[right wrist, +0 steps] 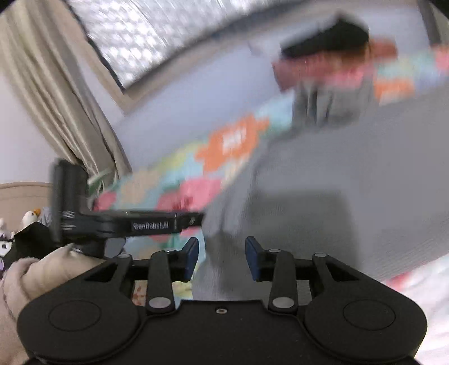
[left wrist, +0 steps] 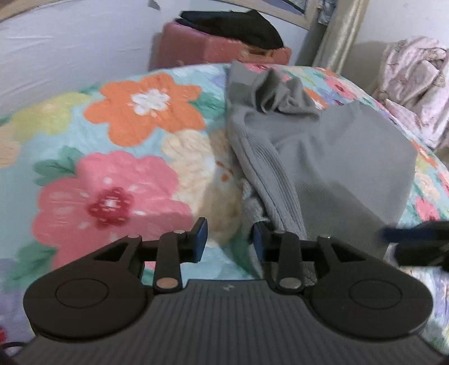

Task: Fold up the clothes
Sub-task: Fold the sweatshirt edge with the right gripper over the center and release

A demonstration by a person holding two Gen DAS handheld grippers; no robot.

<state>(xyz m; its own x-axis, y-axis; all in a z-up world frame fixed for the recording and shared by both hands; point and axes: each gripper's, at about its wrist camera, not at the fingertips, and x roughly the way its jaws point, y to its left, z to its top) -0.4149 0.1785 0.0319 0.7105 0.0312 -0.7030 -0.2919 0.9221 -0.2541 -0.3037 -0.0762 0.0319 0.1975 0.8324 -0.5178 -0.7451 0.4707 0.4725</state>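
Note:
A grey ribbed garment (left wrist: 336,157) lies partly folded on the floral bedspread (left wrist: 112,174), with a bunched part at its far end. My left gripper (left wrist: 230,240) hangs open at the garment's near left edge. Bedspread shows between its blue pads, and the cloth's hem sits beside the right pad (left wrist: 258,238). In the blurred right wrist view, my right gripper (right wrist: 221,258) is open above the grey garment (right wrist: 336,182), and its pads press on nothing. The right gripper's tip (left wrist: 415,241) enters the left wrist view at the right edge. A hand (right wrist: 42,275) holds the left tool's black body (right wrist: 151,224).
A pink box (left wrist: 221,47) topped with black cloth (left wrist: 233,26) stands behind the bed against the wall. A curtain (left wrist: 336,31) hangs at the back right, and a heap of pale patterned fabric (left wrist: 415,84) lies at the far right. Soft toys (right wrist: 28,219) sit at the left.

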